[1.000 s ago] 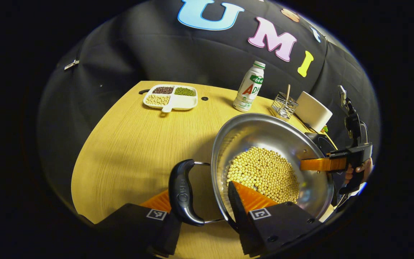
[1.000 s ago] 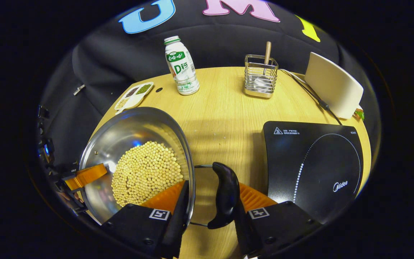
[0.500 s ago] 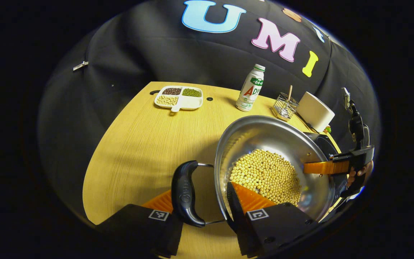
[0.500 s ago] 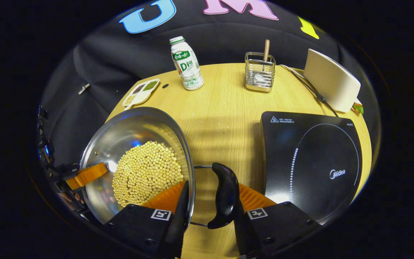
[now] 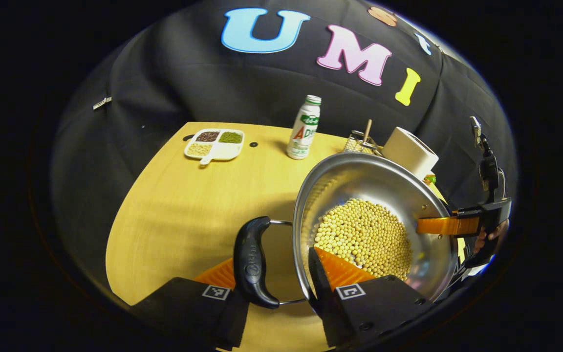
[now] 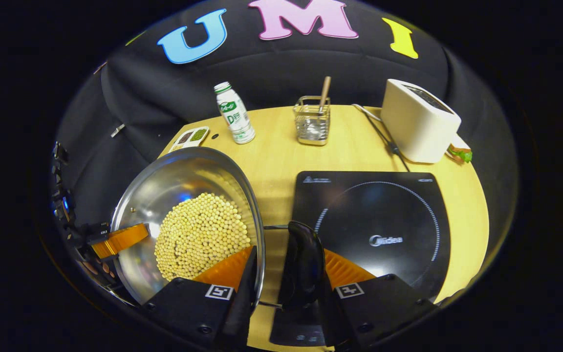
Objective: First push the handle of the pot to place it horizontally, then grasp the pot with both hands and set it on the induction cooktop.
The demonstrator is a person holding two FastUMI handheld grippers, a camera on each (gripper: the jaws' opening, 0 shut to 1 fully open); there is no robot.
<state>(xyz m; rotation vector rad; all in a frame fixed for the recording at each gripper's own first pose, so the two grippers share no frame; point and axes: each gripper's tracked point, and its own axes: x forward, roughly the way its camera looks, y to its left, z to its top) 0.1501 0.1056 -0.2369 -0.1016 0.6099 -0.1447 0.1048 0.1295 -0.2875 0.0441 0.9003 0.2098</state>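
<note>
At the bottom of the left gripper view, the left gripper [image 5: 276,288] has its jaws set around the pot's near wall: one finger lies inside the pot [image 5: 359,186] against the soybeans [image 5: 364,237], the other sits outside under the black side handle [image 5: 252,261], and they appear to be pinching the rim and handle between them. At the bottom centre of the right gripper view, the right gripper [image 6: 281,283] does the same on the opposite side, one finger inside by the beans, the other outside past that side's black handle [image 6: 303,264], with the jaws closed on the rim there. Both handles lie level, so the pushing step looks done and the two-handed grasp is made. The pot seems to be held up off the table [image 5: 188,205], though how high I cannot tell. In the right gripper view it fills the lower left, with the induction cooktop [image 6: 379,230] just beside it at centre right, the handle overlapping the cooktop's near edge. What is left, by my judgement, is the last sideways carry and the setting down on the ringed zone. Farther back stand a bottle [image 6: 235,117], a wire holder [image 6: 313,122] and a white toaster [image 6: 418,124].
</note>
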